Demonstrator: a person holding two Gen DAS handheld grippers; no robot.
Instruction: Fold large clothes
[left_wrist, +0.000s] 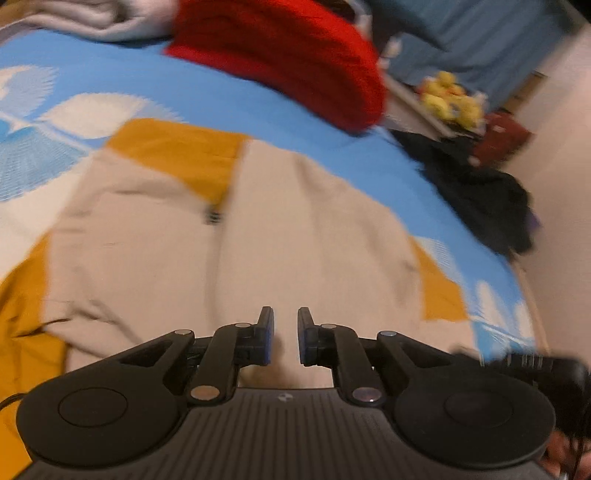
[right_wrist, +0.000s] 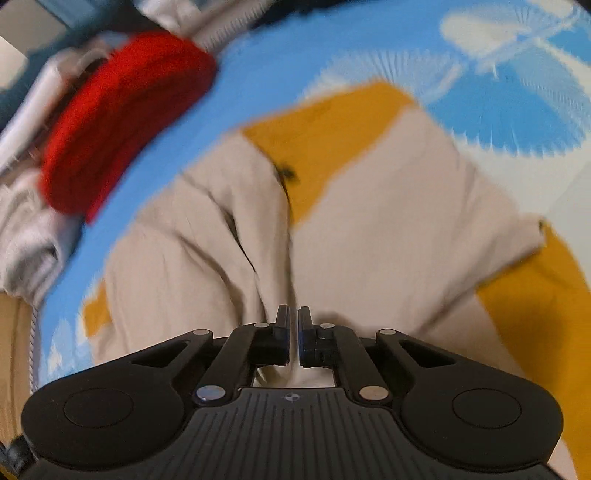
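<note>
— Where's the garment they're folding?

— The beige and mustard garment lies spread on the blue bedsheet with the white fan pattern. In the left wrist view it fills the middle of the frame, mustard panels showing at eleven o'clock, at nine o'clock and at four o'clock. A small dark tab sits at the seam near the centre.

— And the left gripper?

— The left gripper hangs over the beige cloth with its jaws apart, a narrow gap between them and nothing in it. I can see bare fabric through the gap.

— The right one?

— The right gripper has its jaws nearly together, only a thin slit left. Beige cloth bunches up right at the fingertips and creases run from there toward eleven o'clock, but the picture is blurred and I can't tell whether a fold is pinched between them.

— What else is on the bed?

— A red knitted piece at twelve o'clock in the left view, lying beyond the garment's far edge, apart from it. Next to it, at eleven o'clock, a pale grey bundle. Off the bed's edge at three o'clock there's a dark heap of clothing, and at two o'clock something yellow, too blurred to name.
</note>
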